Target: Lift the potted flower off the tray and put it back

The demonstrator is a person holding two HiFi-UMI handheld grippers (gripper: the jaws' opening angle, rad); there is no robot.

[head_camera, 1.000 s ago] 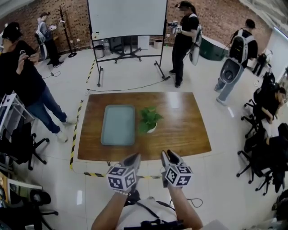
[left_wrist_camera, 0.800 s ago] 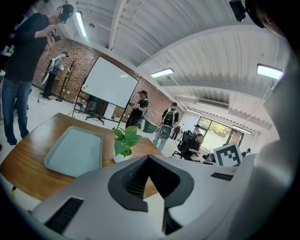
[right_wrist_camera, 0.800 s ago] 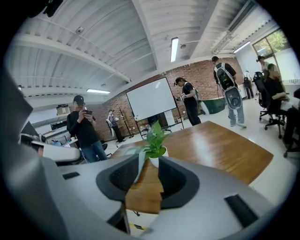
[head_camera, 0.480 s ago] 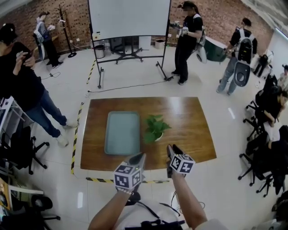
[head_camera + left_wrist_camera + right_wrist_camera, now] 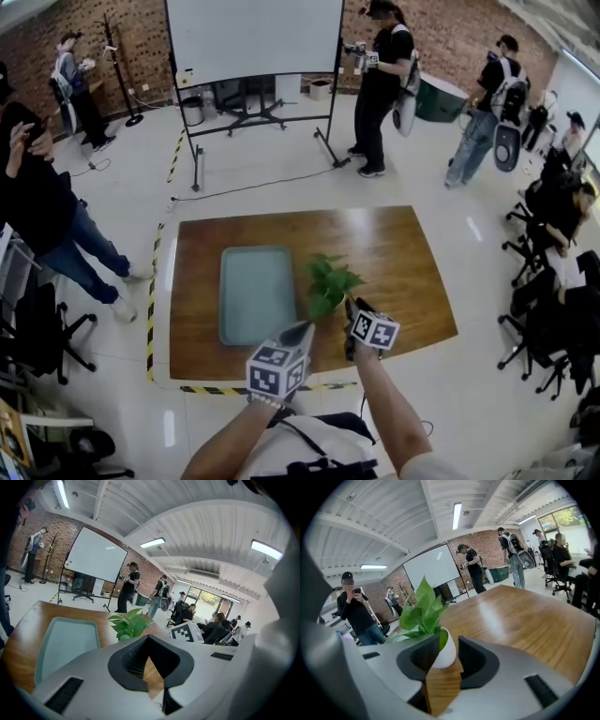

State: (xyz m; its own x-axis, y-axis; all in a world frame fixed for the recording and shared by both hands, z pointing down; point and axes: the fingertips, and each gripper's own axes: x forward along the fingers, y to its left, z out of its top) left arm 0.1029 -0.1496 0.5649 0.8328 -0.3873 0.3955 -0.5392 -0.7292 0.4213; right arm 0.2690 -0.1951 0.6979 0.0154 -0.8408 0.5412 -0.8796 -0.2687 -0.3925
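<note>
The potted flower (image 5: 330,282), green leaves in a small white pot (image 5: 444,652), stands on the brown wooden table (image 5: 403,272) just right of the teal tray (image 5: 256,293), not on it. My right gripper (image 5: 352,307) is open at the plant's near right side; in the right gripper view the pot shows between its jaws (image 5: 447,643), a little ahead of them. My left gripper (image 5: 302,331) is shut and empty, over the table's front edge, near the tray's front right corner. From the left gripper (image 5: 149,637) view the plant (image 5: 130,624) and tray (image 5: 65,641) lie ahead.
A whiteboard on a wheeled stand (image 5: 253,42) is beyond the table. Several people stand around the room, one close at the left (image 5: 37,202). Office chairs (image 5: 539,328) are at the right. Yellow-black tape (image 5: 150,309) marks the floor beside the table.
Both grippers have moved forward from in front of the table to over its front edge. The right one has come up close to the plant. The plant and tray have not moved.
</note>
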